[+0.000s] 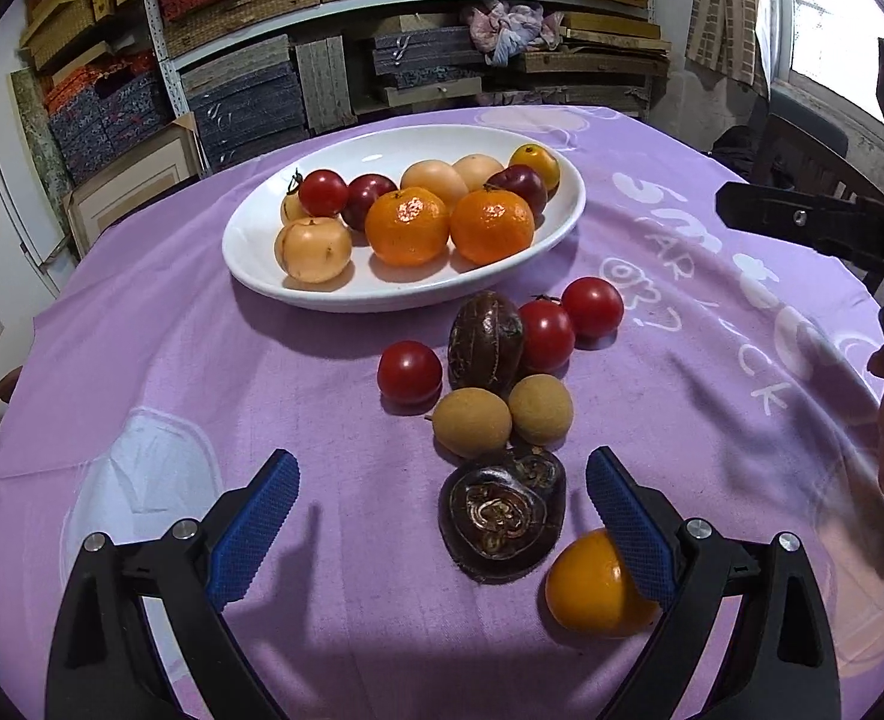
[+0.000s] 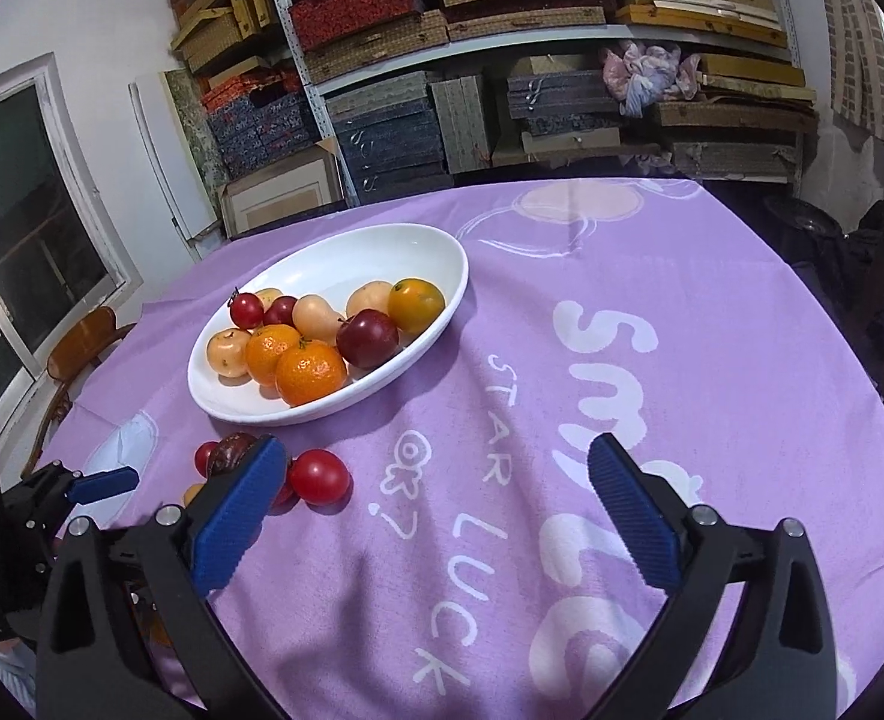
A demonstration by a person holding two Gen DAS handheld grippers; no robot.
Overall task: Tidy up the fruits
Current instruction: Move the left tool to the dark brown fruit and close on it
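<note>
A white oval bowl [image 1: 249, 252] on the purple cloth holds several fruits: two mandarins [image 1: 407, 227], red and pale ones. Loose fruits lie in front of it: three red tomatoes [image 1: 409, 372], two dark passion fruits [image 1: 500, 517], two brown longans [image 1: 472, 425] and an orange fruit [image 1: 592, 585]. My left gripper [image 1: 442, 516] is open above the cloth, with the near passion fruit between its fingers and its right pad beside the orange fruit. My right gripper [image 2: 435, 510] is open and empty over the cloth's lettering; the bowl [image 2: 429, 252] lies ahead to its left.
Shelves stacked with woven boxes [image 1: 381, 12] stand behind the table. A wooden chair [image 2: 81, 342] is at the left edge. The right gripper shows in the left wrist view [image 1: 814, 228] at the right, and the left gripper shows at the right wrist view's left [image 2: 99, 483].
</note>
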